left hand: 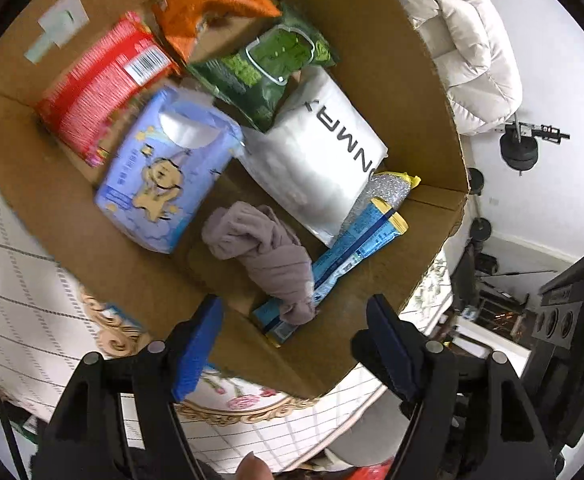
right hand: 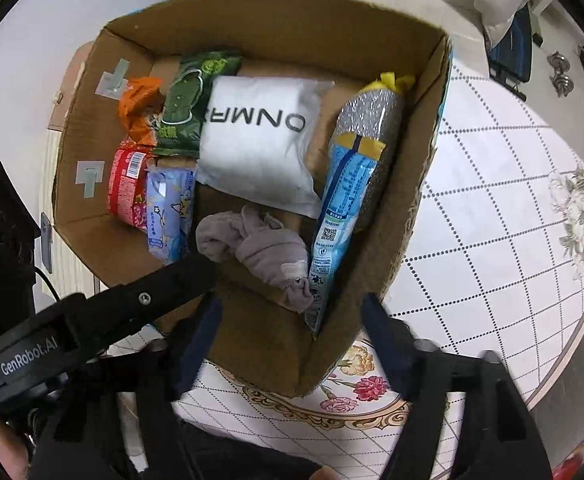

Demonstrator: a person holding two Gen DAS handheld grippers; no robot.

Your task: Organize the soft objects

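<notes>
A cardboard box [left hand: 372, 60] [right hand: 404, 208] stands on the table and holds soft goods: a grey-mauve cloth bundle [left hand: 263, 252] [right hand: 259, 248], a white pouch [left hand: 316, 152] [right hand: 259, 140], a purple tissue pack [left hand: 163, 168] [right hand: 169, 208], a red pack [left hand: 95, 88] [right hand: 125, 184], a green wipes pack [left hand: 267, 68] [right hand: 189, 104], an orange bag [left hand: 211, 4] [right hand: 139, 104] and a blue-and-silver sponge pack [left hand: 356, 240] [right hand: 352, 184]. My left gripper [left hand: 296, 340] is open and empty above the box's near wall. My right gripper [right hand: 287, 340] is open and empty over the near wall too. The left gripper's body [right hand: 91, 320] shows in the right view.
The box sits on a white tablecloth [right hand: 492, 220] with a dotted grid and flower prints. A white puffy jacket [left hand: 464, 48] lies beyond the box. Black weights and dark furniture [left hand: 564, 320] stand on the floor to the right.
</notes>
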